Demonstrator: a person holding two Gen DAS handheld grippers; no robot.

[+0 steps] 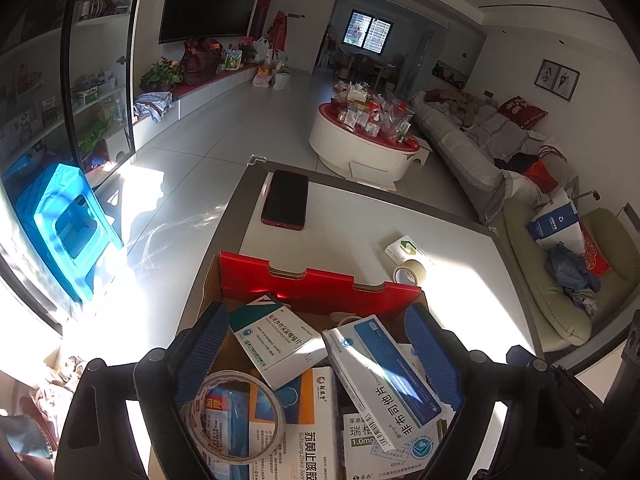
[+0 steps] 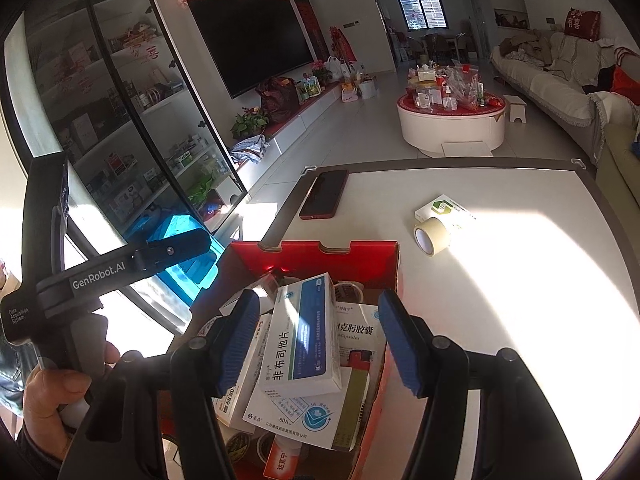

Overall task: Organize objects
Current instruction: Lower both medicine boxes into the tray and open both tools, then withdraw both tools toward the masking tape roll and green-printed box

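The red cardboard box [image 2: 372, 256] brimmed with medicine cartons, a blue-and-white one [image 2: 306, 332] topmost; left gripper [image 1: 320, 344] and right gripper [image 2: 320, 344] hovered spread, gripping nothing.

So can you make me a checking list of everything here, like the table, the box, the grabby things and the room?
Surface: white table with a dark border, strong sun across it.
Job's things: red cardboard box piled with medicine boxes; a blue and white medicine box lies on top; a clear tape roll is also in the pile.
Clutter: phone, tan tape roll and green and white carton out on the table.
Grippers: left gripper open over the box; right gripper open, pads either side of the top box, not touching.
Cables: nothing seen.
Surroundings: television, glass cabinet, sofa, round coffee table.
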